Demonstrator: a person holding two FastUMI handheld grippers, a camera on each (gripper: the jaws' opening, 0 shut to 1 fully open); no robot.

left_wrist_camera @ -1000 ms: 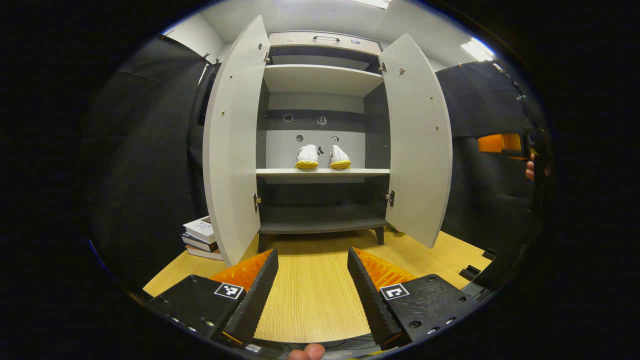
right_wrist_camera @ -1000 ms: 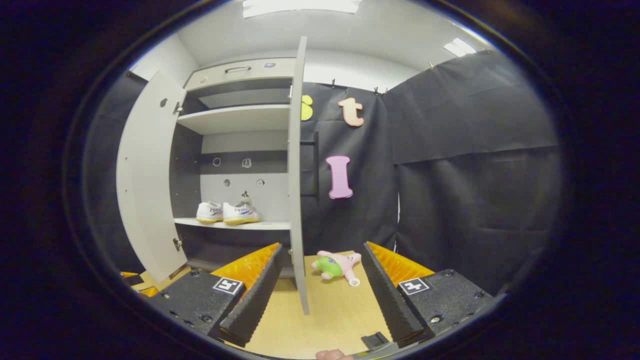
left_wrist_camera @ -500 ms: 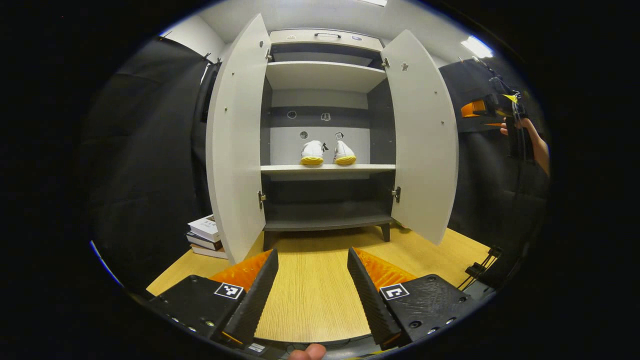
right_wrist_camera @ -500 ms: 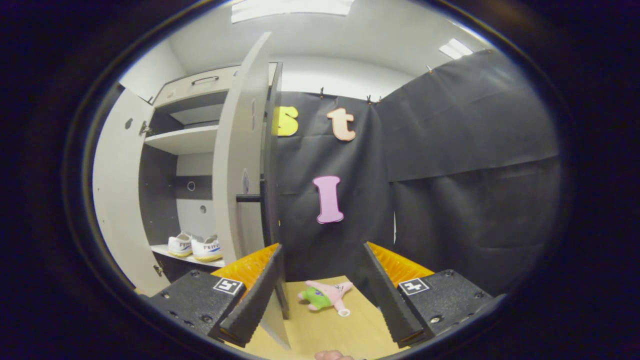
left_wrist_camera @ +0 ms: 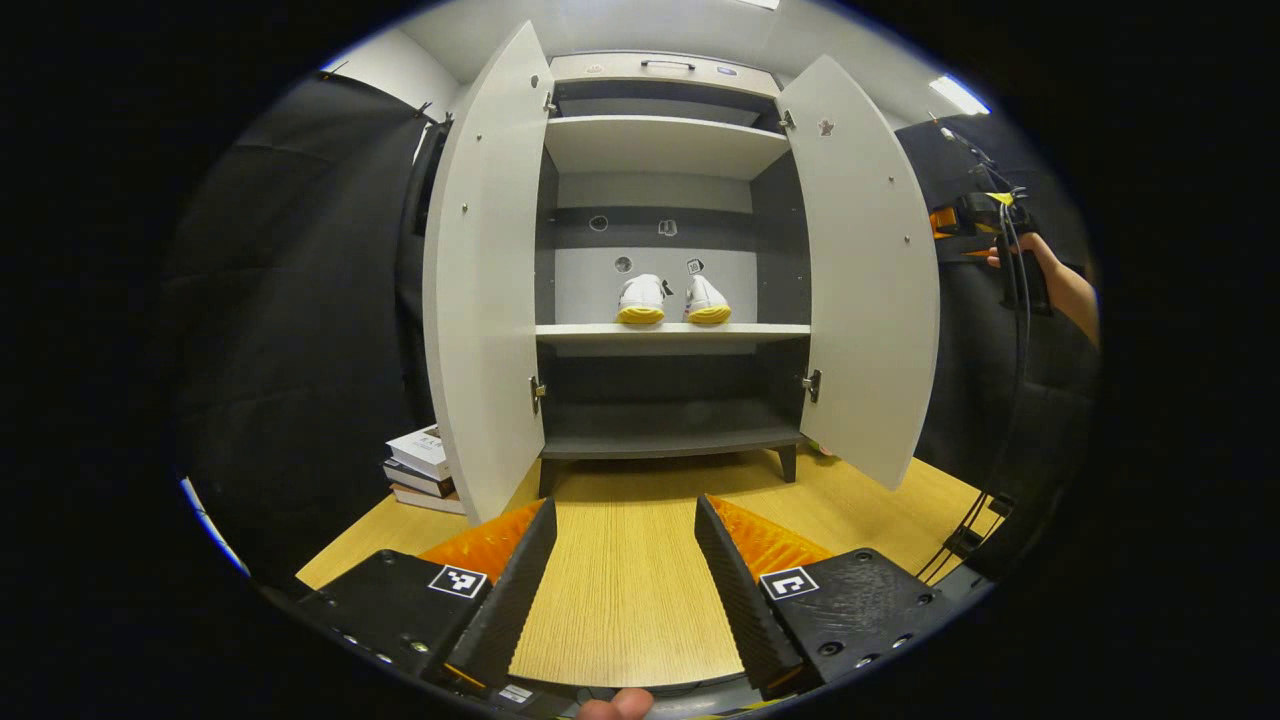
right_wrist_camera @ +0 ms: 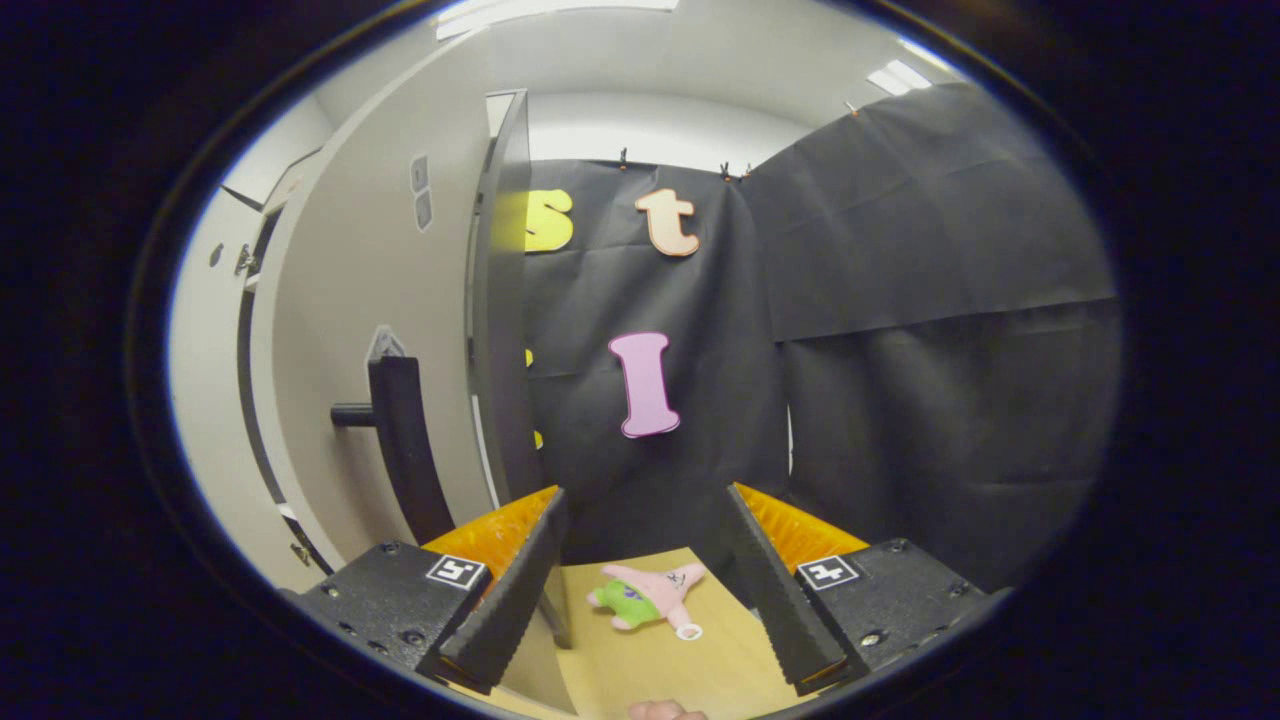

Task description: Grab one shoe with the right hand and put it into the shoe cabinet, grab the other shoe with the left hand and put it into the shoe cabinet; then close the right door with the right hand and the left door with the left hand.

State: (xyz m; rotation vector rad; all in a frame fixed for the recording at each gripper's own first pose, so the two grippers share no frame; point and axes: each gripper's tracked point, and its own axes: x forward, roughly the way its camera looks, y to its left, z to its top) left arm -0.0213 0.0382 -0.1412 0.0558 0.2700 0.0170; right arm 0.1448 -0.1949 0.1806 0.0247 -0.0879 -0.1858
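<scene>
1. Pale grey boards make up the cabinet (left_wrist_camera: 660,145), which stands on the wood floor (left_wrist_camera: 625,590) in the left gripper view, with both doors swung wide open.
2. Its left door (left_wrist_camera: 485,280) and right door (left_wrist_camera: 870,280) flare out to either side of the dark interior; small hinges show on their inner edges.
3. In the right gripper view the right door (right_wrist_camera: 370,300) is seen from outside, close up, with its dark bar handle (right_wrist_camera: 400,440) just left of the gripper.
4. Black cloth (right_wrist_camera: 900,330) walls the booth behind and beside the cabinet.
5. Books (left_wrist_camera: 425,470) lie stacked on the floor, just outside the left door's lower edge.
6. Both shoes (left_wrist_camera: 675,300), white with yellow soles, sit side by side on the middle shelf (left_wrist_camera: 670,335), touching or nearly so, heels toward the camera.
7. The left gripper (left_wrist_camera: 625,580) hangs low over the floor, well in front of the cabinet, its fingers spread apart and holding nothing.
8. The right gripper (right_wrist_camera: 645,580) is likewise spread wide and empty, beside the door's outer face; I cannot tell whether a finger touches it.
9. A hand (left_wrist_camera: 1040,265) holds that right gripper (left_wrist_camera: 965,220) beyond the right door's edge.
10. A small pink and green plush (right_wrist_camera: 650,595) lies on the floor between the right gripper's fingers, farther off.
</scene>
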